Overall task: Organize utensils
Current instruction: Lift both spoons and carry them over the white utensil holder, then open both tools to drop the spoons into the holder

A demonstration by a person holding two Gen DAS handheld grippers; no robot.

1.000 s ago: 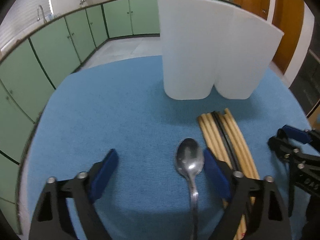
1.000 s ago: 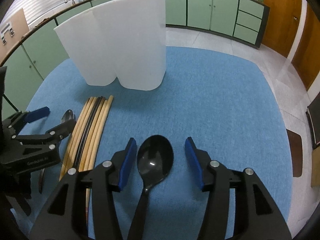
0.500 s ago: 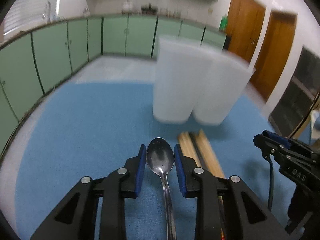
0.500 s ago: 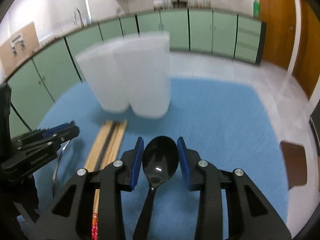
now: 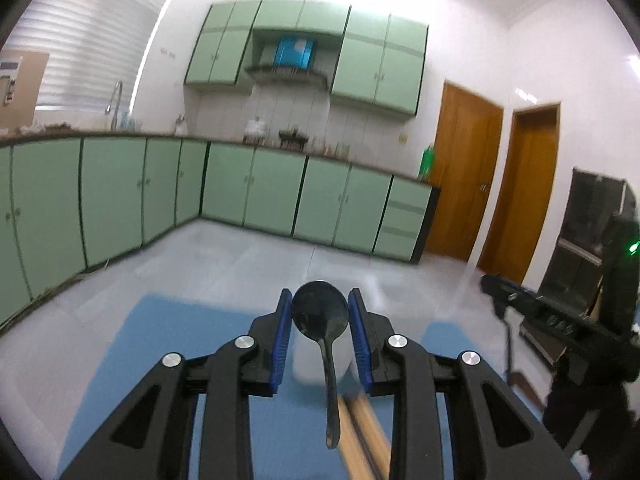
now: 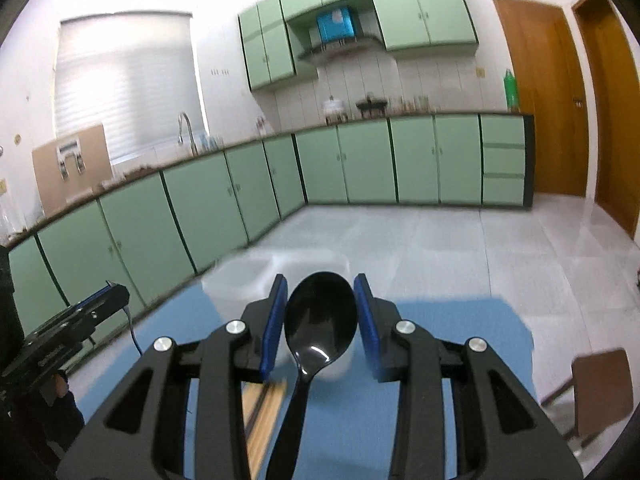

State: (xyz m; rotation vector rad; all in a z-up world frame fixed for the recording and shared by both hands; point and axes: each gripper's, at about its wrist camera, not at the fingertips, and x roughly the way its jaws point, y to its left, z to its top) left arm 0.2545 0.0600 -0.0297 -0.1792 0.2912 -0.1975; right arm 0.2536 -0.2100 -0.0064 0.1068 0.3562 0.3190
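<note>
The left gripper has its blue jaws pinching the bowl of a metal spoon. The spoon is lifted clear of the worktop, which is covered in blue, and its handle hangs down and back between the black gripper arms. Under it, at the bottom of the left wrist view, the ends of the wooden chopsticks lie on the blue cover. The white holder stands just behind the spoon, mostly hidden and blurred.

The right gripper pinches a black spoon in the same way — the jaws press on both sides of the glossy bowl, and the handle points down toward the camera. This spoon is also in the air above the worktop. The white holder is behind it; its top shows two rounded compartments, but the picture is too blurred to say more.

Each gripper appears at the edge of the other's view, well apart. The jaws of both have just been closing, each with its spoon between them.
</note>
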